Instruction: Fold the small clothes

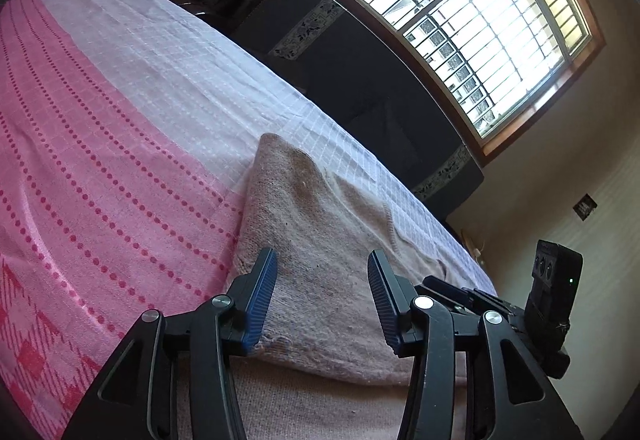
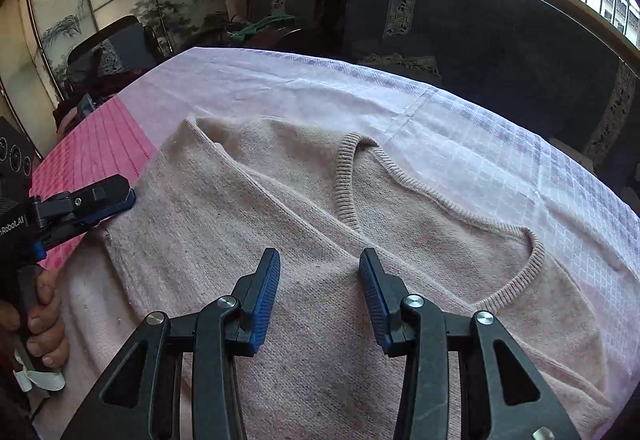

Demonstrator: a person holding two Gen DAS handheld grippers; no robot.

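beige sweater (image 2: 280, 199) neckline (image 2: 400, 175) only in right view; left claw (image 1: 322, 282), right claw (image 2: 319, 280) both released.

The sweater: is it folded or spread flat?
Partly folded: the sweater has one side flap lying over its body; its neckline remains exposed.

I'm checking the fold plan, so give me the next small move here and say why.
Probably lower the left gripper and close its fingers on the sweater's left edge. One flap is already folded across the body, both grippers are open and hold nothing, and the left one sits right at that edge. The right gripper hovers over the middle, below the neckline.
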